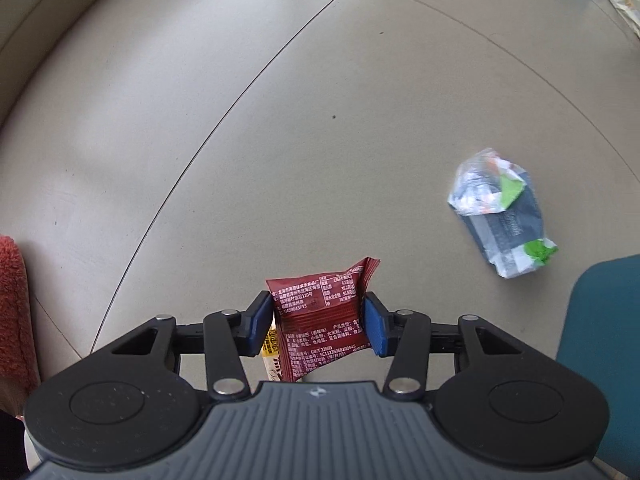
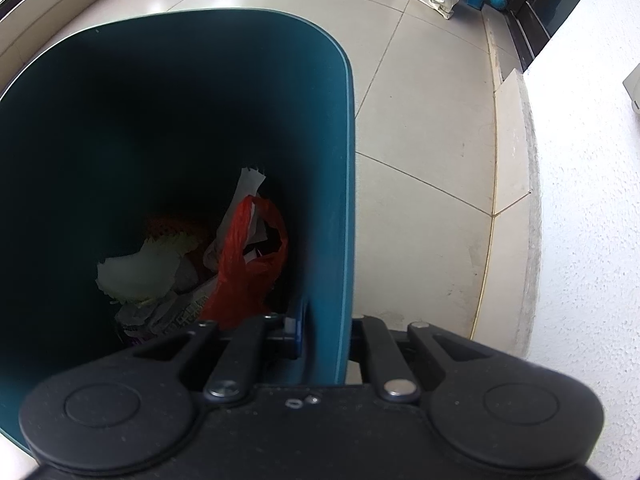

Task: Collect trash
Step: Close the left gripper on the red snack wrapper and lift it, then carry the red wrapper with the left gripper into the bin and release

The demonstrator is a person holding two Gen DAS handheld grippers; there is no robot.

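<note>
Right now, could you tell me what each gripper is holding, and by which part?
The left gripper pinches the red snack wrapper by its two side edges. The right gripper clamps the teal bin by its near wall at the rim.

Open tiled floor point(image 1: 280, 120) ahead of the left gripper point(image 1: 318, 322), wide and bare out to the baseboard on the left. Obstacles: crumpled clear-and-green wrapper point(image 1: 502, 212) lying on the floor to the right, teal bin point(image 1: 600, 360) wall at the right edge, red fuzzy fabric point(image 1: 14, 308) at the left edge. In the right wrist view the bin point(image 2: 344, 160) mouth is open and unobstructed; trash, including a red plastic bag point(image 2: 244, 264), fills only the bottom. White wall point(image 2: 580, 200) hems the right side closely.
</note>
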